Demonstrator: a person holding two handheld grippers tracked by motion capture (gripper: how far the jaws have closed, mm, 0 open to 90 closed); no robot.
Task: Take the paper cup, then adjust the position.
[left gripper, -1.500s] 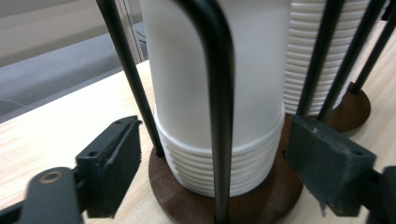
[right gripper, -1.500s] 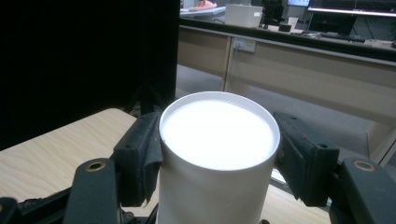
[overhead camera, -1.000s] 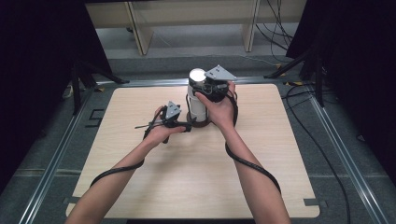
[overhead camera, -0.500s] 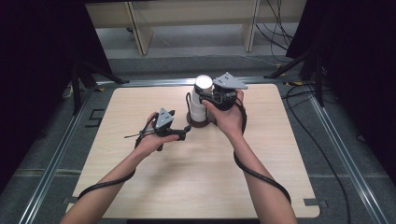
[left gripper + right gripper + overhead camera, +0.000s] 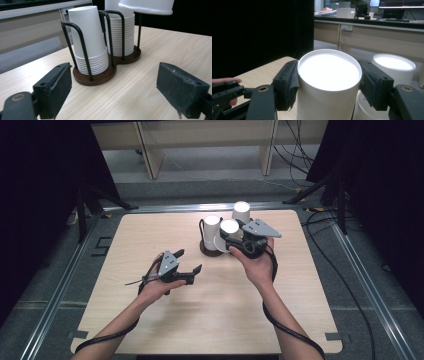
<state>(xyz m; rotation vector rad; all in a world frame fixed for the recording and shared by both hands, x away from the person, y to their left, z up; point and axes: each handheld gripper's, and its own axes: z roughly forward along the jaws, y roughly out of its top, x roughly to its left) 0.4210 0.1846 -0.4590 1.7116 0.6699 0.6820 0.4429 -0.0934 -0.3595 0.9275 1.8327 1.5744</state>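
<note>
two stacks of paper cups stand upside down in a dark wire cup holder (image 5: 207,251) at the far middle of the surface (image 5: 150,330). the right gripper (image 5: 231,242) is clamped on one inverted white cup (image 5: 329,85), its pads pressing both sides of the wall, and holds it just above and in front of the near stack (image 5: 91,42); the far stack (image 5: 120,35) stands just behind. the left gripper (image 5: 187,268) hovers over bare surface, near the holder, nothing between its jaws, which stand apart and have just been closing a little. judged step: one cup is separated and carried off the holder. the next move likely calls for lowering the cup level to the surface, clear of the wire posts.
</note>
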